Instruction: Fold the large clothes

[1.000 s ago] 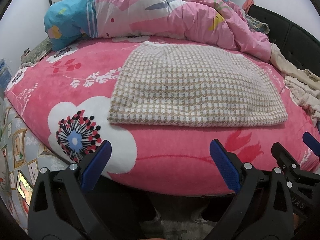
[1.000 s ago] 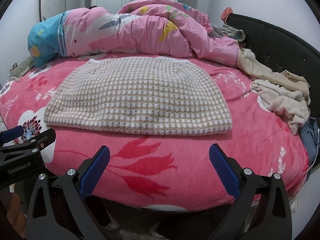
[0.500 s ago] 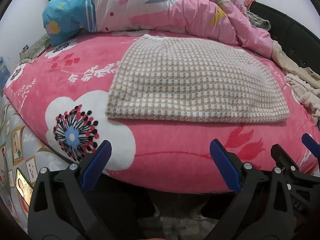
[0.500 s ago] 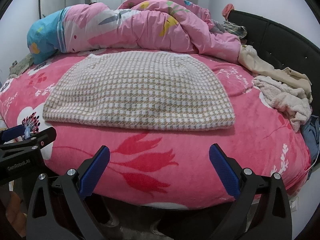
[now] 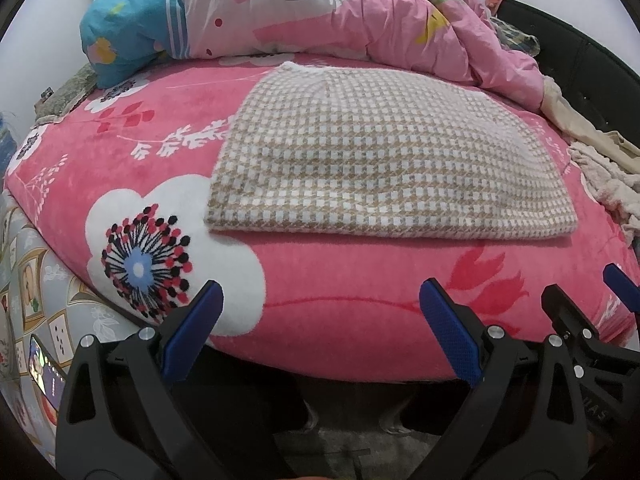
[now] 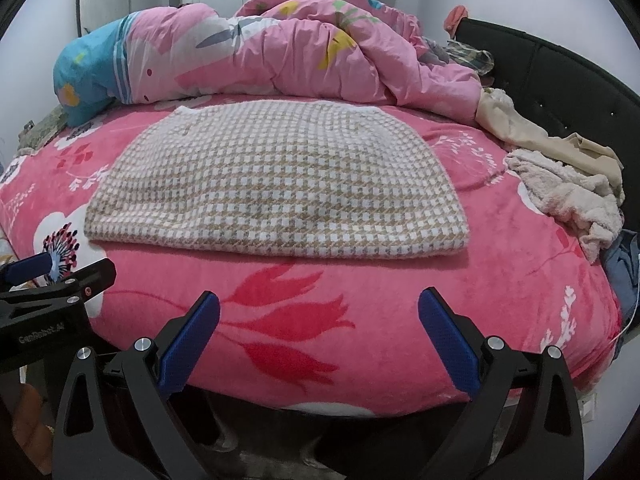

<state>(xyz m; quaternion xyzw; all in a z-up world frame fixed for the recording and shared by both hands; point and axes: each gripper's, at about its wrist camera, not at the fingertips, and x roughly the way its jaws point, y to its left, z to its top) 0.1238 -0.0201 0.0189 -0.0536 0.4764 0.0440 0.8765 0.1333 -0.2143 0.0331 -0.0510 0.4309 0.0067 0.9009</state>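
A beige and white checked garment (image 5: 384, 156) lies flat and folded on the pink flowered bed (image 5: 340, 300); it also shows in the right wrist view (image 6: 280, 192). My left gripper (image 5: 320, 320) is open and empty, at the bed's near edge, short of the garment's front left corner. My right gripper (image 6: 318, 328) is open and empty, at the near edge in front of the garment's front fold. The right gripper's tip shows in the left wrist view (image 5: 580, 312), the left gripper's tip in the right wrist view (image 6: 60, 280).
A bunched pink and blue duvet (image 6: 260, 56) lies along the far side of the bed. A heap of beige and cream clothes (image 6: 560, 184) lies at the right by the black headboard (image 6: 560, 80). The floor (image 5: 340, 452) is below the grippers.
Both grippers have moved a little closer to the bed and the garment; the garment looks slightly larger. Both stay open and empty.
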